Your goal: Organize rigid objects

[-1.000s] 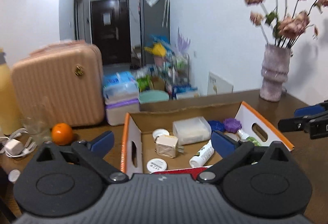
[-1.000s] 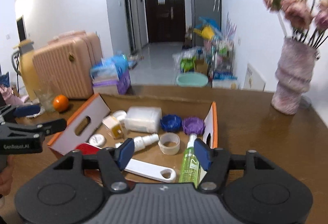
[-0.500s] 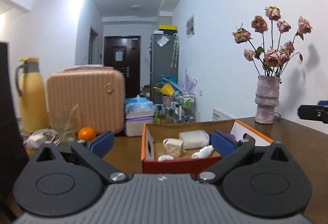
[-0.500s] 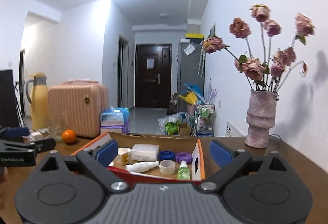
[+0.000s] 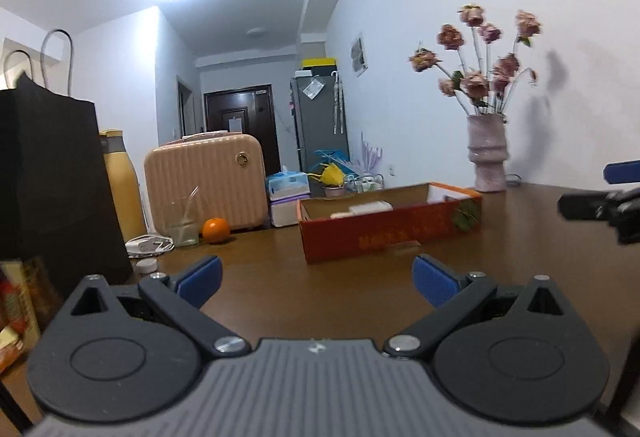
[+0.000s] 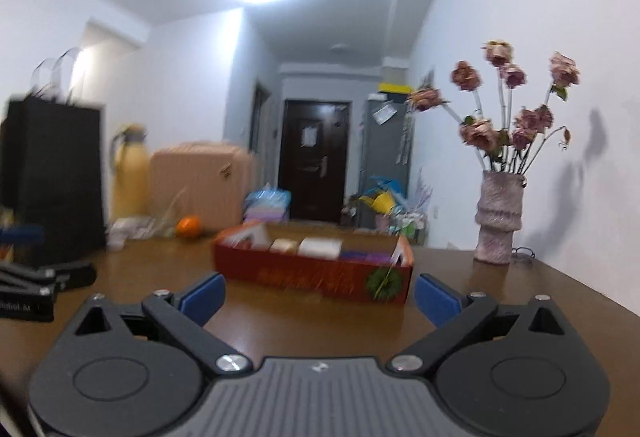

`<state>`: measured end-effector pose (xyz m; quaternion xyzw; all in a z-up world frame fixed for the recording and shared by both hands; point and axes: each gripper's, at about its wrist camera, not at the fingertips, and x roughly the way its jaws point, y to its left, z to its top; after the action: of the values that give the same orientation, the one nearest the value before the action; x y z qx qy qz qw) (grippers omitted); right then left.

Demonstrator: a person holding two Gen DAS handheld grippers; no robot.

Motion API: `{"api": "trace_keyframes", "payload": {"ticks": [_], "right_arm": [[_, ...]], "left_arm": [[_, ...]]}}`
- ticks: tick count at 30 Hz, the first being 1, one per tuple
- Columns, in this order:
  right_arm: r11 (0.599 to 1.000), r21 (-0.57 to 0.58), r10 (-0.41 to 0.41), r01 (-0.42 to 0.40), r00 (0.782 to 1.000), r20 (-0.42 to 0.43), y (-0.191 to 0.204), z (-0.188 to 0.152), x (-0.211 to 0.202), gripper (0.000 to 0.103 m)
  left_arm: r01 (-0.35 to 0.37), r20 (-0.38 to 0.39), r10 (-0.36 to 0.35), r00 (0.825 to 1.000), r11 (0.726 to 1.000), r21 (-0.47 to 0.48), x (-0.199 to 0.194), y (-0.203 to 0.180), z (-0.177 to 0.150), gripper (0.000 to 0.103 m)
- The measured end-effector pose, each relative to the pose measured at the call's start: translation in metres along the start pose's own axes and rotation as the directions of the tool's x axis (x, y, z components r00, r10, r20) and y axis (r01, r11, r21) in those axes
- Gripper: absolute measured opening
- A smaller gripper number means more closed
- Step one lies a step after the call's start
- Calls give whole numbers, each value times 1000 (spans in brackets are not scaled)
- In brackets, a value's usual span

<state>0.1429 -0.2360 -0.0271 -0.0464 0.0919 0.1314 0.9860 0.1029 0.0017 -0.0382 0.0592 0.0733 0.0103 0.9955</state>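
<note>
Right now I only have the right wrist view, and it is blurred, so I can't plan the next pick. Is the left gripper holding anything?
Observer: No. In the left wrist view the left gripper is open, with only bare table between its fingers.
Operator: Is anything loose outside the box?
Observer: Yes, a small white round lid lies on the table beside the black bag.
Operator: What is that smear left of the orange?
Observer: A clear glass with a thin stick in it, and a white charger with its cable beside it.
</note>
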Motion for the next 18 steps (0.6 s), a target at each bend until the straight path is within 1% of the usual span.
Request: {"api": "trace_keyframes", "payload": {"ticks": [2, 4, 6, 7, 9, 10, 11, 12, 13, 15, 18], "right_arm": [[999, -10, -40, 40, 999, -7, 13, -11, -25, 102], [998, 27, -65, 65, 998, 3, 24, -19, -49, 103], [997, 56, -61, 60, 998, 9, 34, -23, -69, 103], [996, 66, -55, 54, 998, 19, 40, -26, -81, 103], [994, 92, -66, 65, 998, 15, 50, -28, -99, 103], [989, 139, -50, 48, 999, 13, 53, -31, -109, 103], [986, 168, -15, 12, 1000, 13, 54, -34, -115, 103], [986, 168, 13, -13, 1000, 6, 56, -37, -118, 103], [988, 153, 9, -8, 1000, -4, 58, -38, -119, 103], [989, 140, -40, 40, 999, -3, 59, -37, -118, 103], [987, 147, -67, 64, 998, 17, 55, -35, -117, 103]], "left_arm": [[-1, -23, 0, 1000, 998, -60, -22, -2, -12, 103], [-5, -63, -3, 998, 993, -118, -39, -4, -20, 103], [25, -83, -36, 996, 991, -130, -52, -7, -22, 103], [27, -77, -37, 996, 992, -125, -59, -8, -21, 103], [12, -76, -22, 997, 991, -131, -76, -7, -21, 103], [11, -54, -18, 998, 991, -134, -87, -7, -22, 103], [-7, -5, 7, 1000, 993, -117, -96, -7, -23, 103], [-34, 32, 38, 999, 994, -104, -102, -8, -21, 103], [-44, 55, 50, 997, 994, -96, -105, -8, -19, 103], [-17, 60, 22, 998, 997, -79, -106, -10, -17, 103], [6, 63, -2, 998, 998, -65, -106, -13, -17, 103]]}}
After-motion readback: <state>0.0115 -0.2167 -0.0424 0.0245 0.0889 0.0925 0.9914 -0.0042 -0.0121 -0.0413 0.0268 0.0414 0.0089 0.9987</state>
